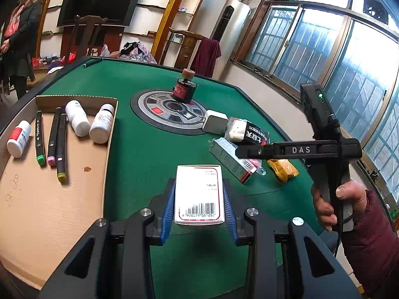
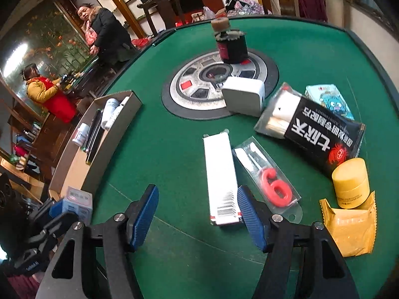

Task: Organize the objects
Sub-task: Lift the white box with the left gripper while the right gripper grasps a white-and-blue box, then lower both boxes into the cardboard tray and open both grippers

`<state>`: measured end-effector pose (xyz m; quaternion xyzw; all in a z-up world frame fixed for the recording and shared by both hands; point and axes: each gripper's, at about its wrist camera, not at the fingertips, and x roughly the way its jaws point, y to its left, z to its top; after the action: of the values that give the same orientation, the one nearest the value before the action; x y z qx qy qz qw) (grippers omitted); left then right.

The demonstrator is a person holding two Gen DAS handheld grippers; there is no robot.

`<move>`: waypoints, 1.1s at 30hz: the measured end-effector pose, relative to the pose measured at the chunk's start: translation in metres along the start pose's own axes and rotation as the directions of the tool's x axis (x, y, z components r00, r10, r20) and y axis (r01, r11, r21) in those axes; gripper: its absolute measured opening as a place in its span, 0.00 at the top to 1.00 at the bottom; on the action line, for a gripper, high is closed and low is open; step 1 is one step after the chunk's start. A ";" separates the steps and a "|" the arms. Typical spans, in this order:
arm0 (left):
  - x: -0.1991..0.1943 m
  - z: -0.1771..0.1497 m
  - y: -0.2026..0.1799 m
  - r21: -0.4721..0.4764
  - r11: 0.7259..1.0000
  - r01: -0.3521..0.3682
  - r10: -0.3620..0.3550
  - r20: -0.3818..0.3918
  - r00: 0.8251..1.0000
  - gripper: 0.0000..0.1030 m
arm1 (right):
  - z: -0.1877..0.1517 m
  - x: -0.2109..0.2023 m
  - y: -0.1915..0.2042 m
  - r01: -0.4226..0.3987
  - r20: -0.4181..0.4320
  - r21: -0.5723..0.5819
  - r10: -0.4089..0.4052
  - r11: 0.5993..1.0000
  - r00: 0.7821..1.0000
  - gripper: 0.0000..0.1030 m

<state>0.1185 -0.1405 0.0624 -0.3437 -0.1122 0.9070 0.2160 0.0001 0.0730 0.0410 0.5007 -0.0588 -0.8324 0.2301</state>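
Observation:
My left gripper (image 1: pixel 199 199) is shut on a small white box with a barcode (image 1: pixel 198 194), held above the green table (image 1: pixel 139 154) just right of the cardboard tray (image 1: pixel 49 199). The tray holds three white bottles (image 1: pixel 77 118) and three markers (image 1: pixel 61 147). In the right wrist view my right gripper (image 2: pixel 198 214) stands open, tilted down over a long white box (image 2: pixel 220 182) that lies between its fingers, close to the right pad (image 2: pixel 251 214) and untouched. The same gripper (image 1: pixel 240 151) shows side-on in the left wrist view, in a hand with a dark red sleeve.
Right of the long box lie a red number candle in a clear pack (image 2: pixel 271 184), a black packet (image 2: pixel 314 132), a yellow jar (image 2: pixel 351 182), a yellow sachet (image 2: pixel 349 226) and a blue cartoon packet (image 2: pixel 329 99). A white charger cube (image 2: pixel 244 96) and a dark jar (image 2: pixel 232 44) sit at the table's round centre panel. Two people stand beyond the table's far left.

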 end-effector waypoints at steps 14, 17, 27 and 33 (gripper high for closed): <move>-0.003 -0.004 0.014 -0.026 1.000 0.014 -0.014 -0.002 1.000 0.67 | 0.002 0.039 0.033 0.261 -0.001 -0.126 -0.263 0.957 0.965 0.64; -0.003 -0.005 0.014 -0.028 0.999 0.022 -0.022 -0.001 1.000 0.67 | 0.002 0.049 0.027 0.267 -0.019 -0.088 -0.269 0.960 0.963 0.67; -0.014 -0.005 -0.005 0.021 1.000 0.011 -0.012 0.004 1.000 0.67 | -0.004 0.034 0.021 0.251 0.063 0.022 -0.252 0.968 0.966 0.72; -0.009 -0.009 -0.033 0.078 0.996 0.047 -0.046 -0.013 0.999 0.67 | -0.023 -0.020 -0.002 0.110 0.176 0.152 -0.136 0.982 0.975 0.71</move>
<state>0.1414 -0.1158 0.0723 -0.3372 -0.0833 0.9035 0.2511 0.0269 0.0864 0.0452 0.4387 -0.1077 -0.8818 0.1355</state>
